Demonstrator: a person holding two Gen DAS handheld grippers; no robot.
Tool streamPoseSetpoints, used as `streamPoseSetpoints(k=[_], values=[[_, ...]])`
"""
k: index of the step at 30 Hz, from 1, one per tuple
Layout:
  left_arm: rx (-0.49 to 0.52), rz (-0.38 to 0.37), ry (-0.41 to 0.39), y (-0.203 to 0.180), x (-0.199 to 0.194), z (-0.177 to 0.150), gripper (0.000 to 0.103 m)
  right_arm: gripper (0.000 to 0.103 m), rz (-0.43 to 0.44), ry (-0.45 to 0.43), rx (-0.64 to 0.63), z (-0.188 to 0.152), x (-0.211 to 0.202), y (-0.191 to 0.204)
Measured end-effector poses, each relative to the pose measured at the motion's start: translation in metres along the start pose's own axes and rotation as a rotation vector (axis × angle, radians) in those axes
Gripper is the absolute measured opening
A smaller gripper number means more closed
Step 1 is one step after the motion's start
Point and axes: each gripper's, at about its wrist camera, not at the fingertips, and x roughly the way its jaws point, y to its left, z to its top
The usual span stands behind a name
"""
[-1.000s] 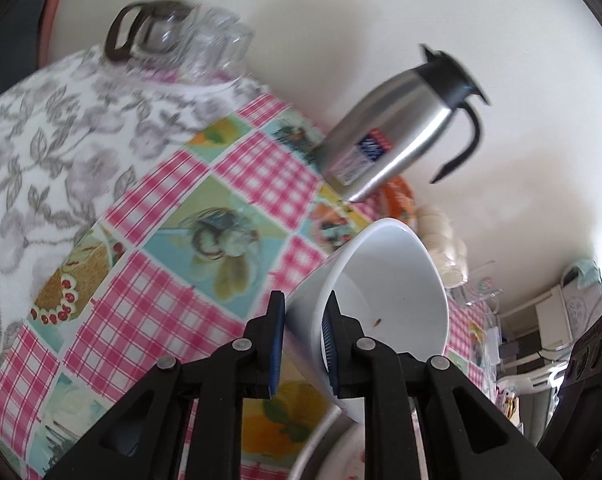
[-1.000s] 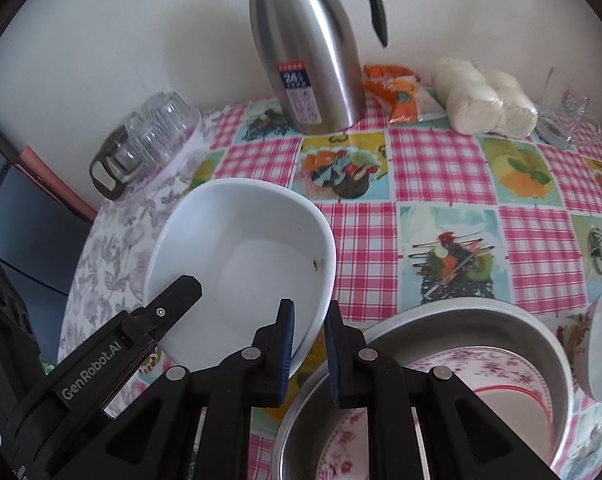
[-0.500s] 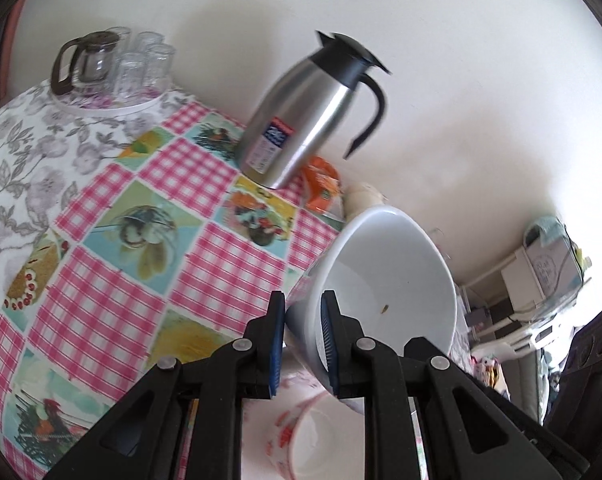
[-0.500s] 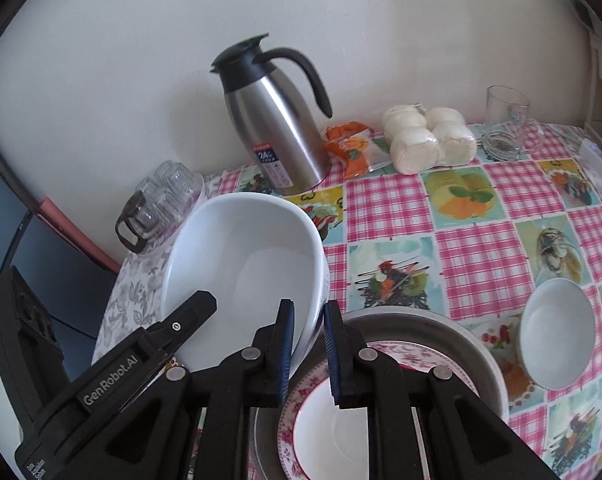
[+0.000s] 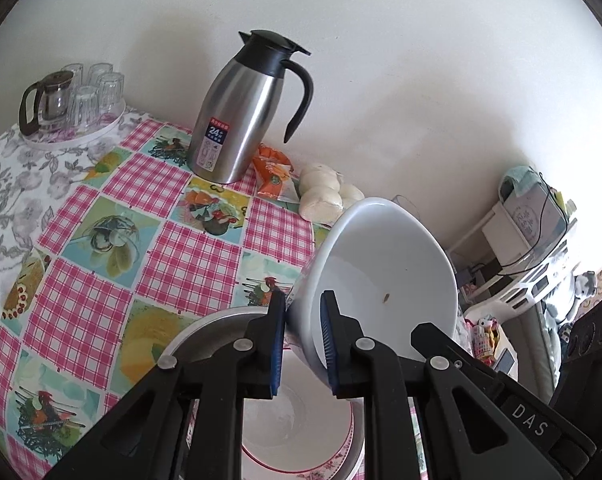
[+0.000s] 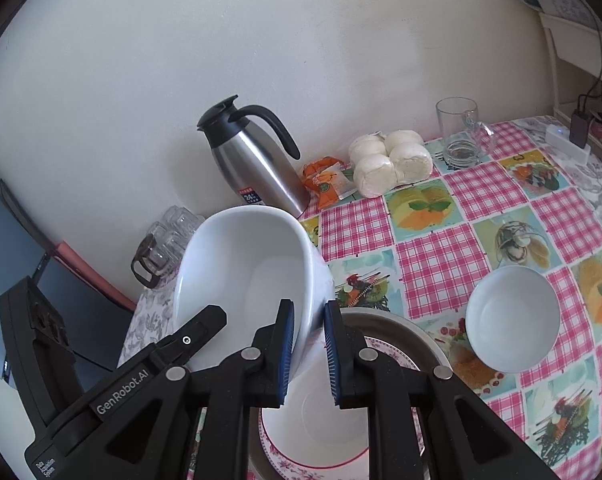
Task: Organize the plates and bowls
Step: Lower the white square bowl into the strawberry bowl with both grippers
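A: How will the bowl [image 5: 381, 268] handle?

B: Stiff, glazed, slippery, breakable. Left tongs [image 5: 303, 344] and right tongs [image 6: 307, 354] each pinch its rim on opposite sides, holding it tilted in the air over the plate [image 6: 321, 444] in the pan [image 6: 421, 334] on the tabletop [image 6: 501, 208].

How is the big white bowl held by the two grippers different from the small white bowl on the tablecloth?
The big white bowl is larger and deeper than the small white bowl. The big bowl is tilted in the air, pinched at its rim by the left gripper and the right gripper; the small bowl sits upright, untouched. The big bowl hangs over the metal basin, the small bowl beside it. Both are plain white.
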Motion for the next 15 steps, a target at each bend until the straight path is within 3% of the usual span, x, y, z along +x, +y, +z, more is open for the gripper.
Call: streamPoseSetpoints(k=[15], values=[[0.054, -0.011, 0.005, -0.018, -0.017, -0.02, 0.018, 0.016, 0.002, -0.039, -0.004, -0.017, -0.027, -0.013]])
